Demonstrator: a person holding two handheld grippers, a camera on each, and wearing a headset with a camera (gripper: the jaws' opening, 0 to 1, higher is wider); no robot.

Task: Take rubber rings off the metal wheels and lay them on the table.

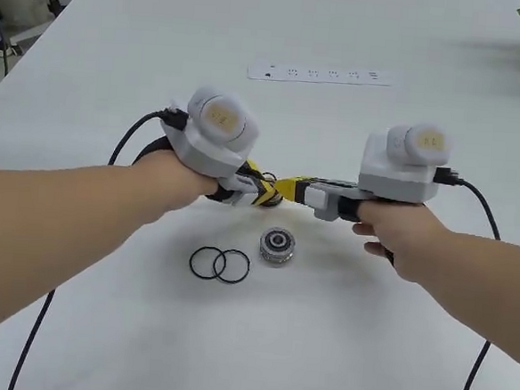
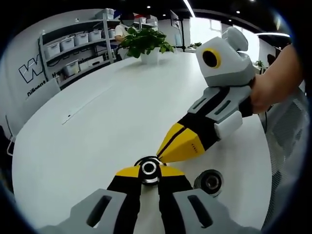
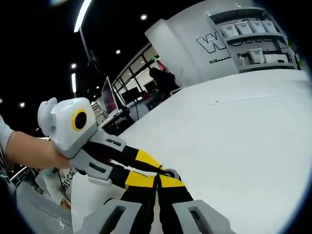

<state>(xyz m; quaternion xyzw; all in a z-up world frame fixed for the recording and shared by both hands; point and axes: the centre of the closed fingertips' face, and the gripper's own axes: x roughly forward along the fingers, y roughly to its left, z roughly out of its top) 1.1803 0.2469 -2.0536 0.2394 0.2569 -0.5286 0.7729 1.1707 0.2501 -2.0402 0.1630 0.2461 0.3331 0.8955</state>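
The left gripper [image 2: 149,173] is clamped on a small silver metal wheel [image 2: 149,165]. The right gripper [image 3: 157,180], jaws together, noses in at the wheel's one-o'clock edge, perhaps pinching its rubber ring. Hold the wheel firm and peel outward steadily. Below, on the white table [image 1: 365,345], a second silver wheel [image 1: 277,246] lies at six o'clock and two loose black rubber rings [image 1: 219,264] at seven.
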